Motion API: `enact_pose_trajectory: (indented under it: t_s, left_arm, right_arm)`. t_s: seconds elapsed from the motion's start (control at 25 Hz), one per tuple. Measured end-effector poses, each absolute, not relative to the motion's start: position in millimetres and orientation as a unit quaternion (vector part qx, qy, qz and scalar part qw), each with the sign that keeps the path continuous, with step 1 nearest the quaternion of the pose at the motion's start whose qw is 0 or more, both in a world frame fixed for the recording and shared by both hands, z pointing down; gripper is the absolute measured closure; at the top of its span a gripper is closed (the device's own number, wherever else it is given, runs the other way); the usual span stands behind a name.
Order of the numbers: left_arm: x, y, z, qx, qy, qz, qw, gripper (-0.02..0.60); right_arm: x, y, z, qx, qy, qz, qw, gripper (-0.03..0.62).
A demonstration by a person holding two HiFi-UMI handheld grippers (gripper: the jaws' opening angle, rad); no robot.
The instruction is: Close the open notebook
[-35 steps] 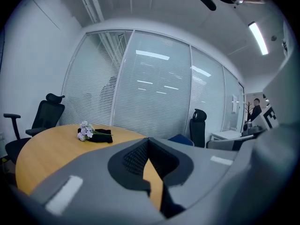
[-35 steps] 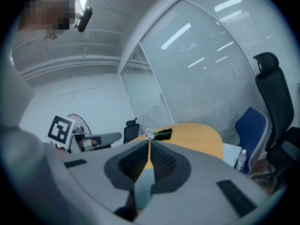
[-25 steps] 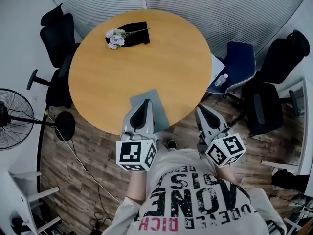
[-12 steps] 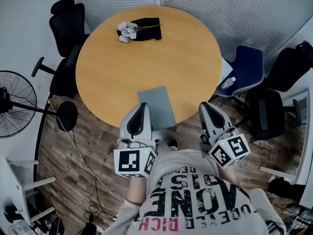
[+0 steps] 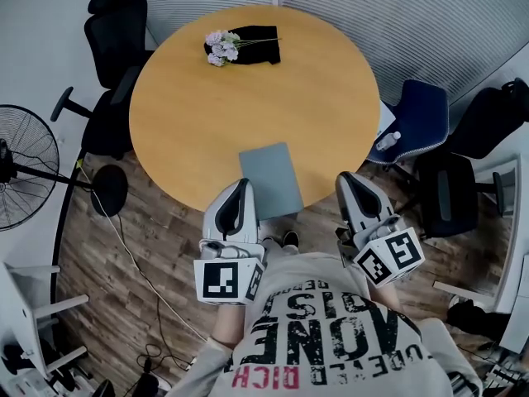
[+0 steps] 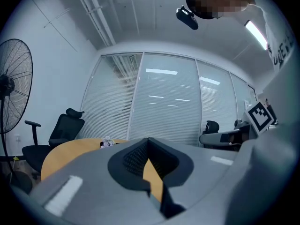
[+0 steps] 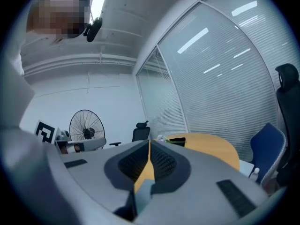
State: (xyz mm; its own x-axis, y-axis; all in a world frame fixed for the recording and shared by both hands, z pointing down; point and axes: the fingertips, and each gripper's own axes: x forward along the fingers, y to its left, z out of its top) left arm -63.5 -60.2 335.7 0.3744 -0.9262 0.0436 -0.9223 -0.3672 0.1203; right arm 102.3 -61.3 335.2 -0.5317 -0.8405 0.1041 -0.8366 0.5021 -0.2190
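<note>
My left gripper (image 5: 241,187) is pinched shut with nothing in it, my right gripper (image 5: 345,180) is the same, the gray notebook (image 5: 271,180) lies closed and flat between them at the near edge of the round wooden table (image 5: 198,122), purple flowers (image 5: 219,46) at the far side

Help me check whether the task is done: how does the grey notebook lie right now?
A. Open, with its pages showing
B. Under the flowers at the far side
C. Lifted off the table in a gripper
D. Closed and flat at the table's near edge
D: the head view shows the grey notebook as one plain cover, flat on the round table at its near edge, well apart from the flowers.
</note>
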Motion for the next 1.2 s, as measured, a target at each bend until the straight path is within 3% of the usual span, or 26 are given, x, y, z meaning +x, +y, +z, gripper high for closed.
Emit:
enact_pose_trajectory:
  t_s: [0.68,1.2]
  left_arm:
    - [-103,-72,319,0.851,-0.521,-0.013,0.064,0.571]
    - [-86,-71,311,0.871,-0.488,-0.018,0.061,0.571]
  right_arm:
    - [36,-68,301,-0.486,0.872,-0.027,-0.057,0.574]
    - [40,-60,291,-0.497,0.866,-0.034,-0.048,0.574]
